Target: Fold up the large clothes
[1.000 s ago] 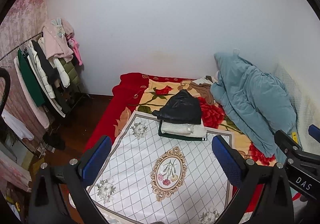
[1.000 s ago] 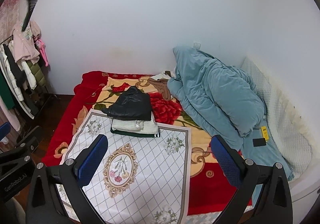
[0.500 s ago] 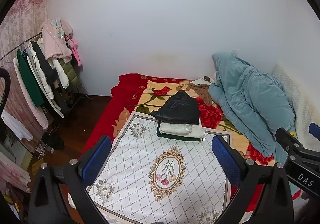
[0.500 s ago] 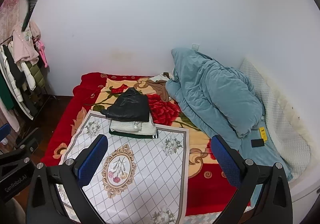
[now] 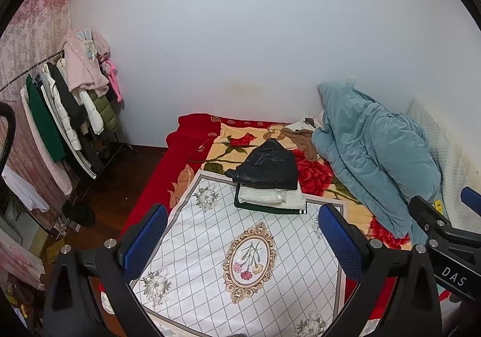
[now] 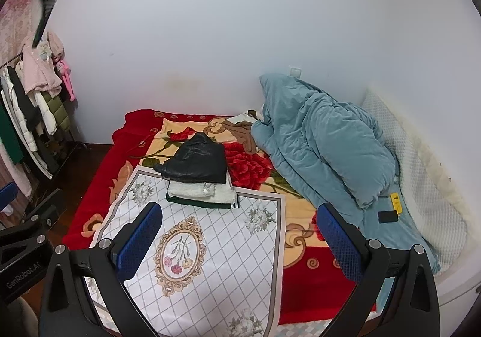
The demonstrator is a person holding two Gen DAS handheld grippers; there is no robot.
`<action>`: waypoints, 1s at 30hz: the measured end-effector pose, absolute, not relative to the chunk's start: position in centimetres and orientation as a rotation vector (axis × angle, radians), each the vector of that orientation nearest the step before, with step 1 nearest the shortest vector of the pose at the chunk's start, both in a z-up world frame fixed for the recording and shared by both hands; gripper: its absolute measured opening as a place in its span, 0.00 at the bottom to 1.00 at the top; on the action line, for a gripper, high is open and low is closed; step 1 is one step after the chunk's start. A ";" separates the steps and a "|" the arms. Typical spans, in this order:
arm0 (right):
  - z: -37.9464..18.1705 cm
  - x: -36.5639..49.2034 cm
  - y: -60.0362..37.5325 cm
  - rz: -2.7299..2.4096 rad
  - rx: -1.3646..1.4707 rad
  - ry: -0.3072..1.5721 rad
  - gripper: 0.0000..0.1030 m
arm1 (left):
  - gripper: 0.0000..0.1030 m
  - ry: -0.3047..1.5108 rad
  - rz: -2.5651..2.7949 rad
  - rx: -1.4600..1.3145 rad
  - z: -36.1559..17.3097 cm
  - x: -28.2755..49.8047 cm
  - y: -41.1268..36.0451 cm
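A stack of folded clothes lies on the bed: a black jacket (image 5: 266, 167) on top, a white garment (image 5: 270, 196) under it, a dark green one (image 5: 264, 208) at the bottom. The stack also shows in the right wrist view (image 6: 198, 162). It sits at the far edge of a white patterned cloth (image 5: 240, 259) spread over the red floral blanket (image 5: 315, 174). A brown garment (image 5: 300, 138) lies crumpled further back. My left gripper (image 5: 240, 235) is open and empty, well short of the stack. My right gripper (image 6: 237, 232) is open and empty too.
A bulky teal duvet (image 6: 324, 138) fills the right of the bed, with a black phone (image 6: 387, 216) and a yellow item (image 6: 396, 201) on it. A clothes rack (image 5: 60, 114) with hanging coats stands left over dark wooden floor (image 5: 114, 174). White wall behind.
Both views have shifted slightly; the stack and bed drift a little left and up in frame. Both grippers stay open and empty.
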State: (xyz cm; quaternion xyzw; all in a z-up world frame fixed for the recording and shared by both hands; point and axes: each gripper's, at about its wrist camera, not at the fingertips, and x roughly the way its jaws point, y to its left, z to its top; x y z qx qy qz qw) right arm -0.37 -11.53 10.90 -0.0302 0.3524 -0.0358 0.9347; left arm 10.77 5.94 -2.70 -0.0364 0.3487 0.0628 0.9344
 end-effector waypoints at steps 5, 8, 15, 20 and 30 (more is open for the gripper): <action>10.9 -0.5 -11.5 -0.072 -0.058 0.720 1.00 | 0.99 0.711 0.125 -0.075 -2.5 10.7 6.1; 10.9 -0.7 -11.5 -0.075 -0.060 0.719 1.00 | 0.99 0.709 0.125 -0.072 -2.4 10.6 6.2; 11.1 -0.8 -11.6 -0.080 -0.058 0.717 1.00 | 0.99 0.707 0.123 -0.070 -2.3 10.6 6.2; 11.2 -1.1 -11.9 -0.088 -0.055 0.714 1.00 | 0.99 0.704 0.122 -0.068 -2.3 10.6 6.2; 11.3 -1.1 -11.9 -0.090 -0.055 0.713 1.00 | 0.99 0.707 0.116 -0.061 -2.2 10.6 6.5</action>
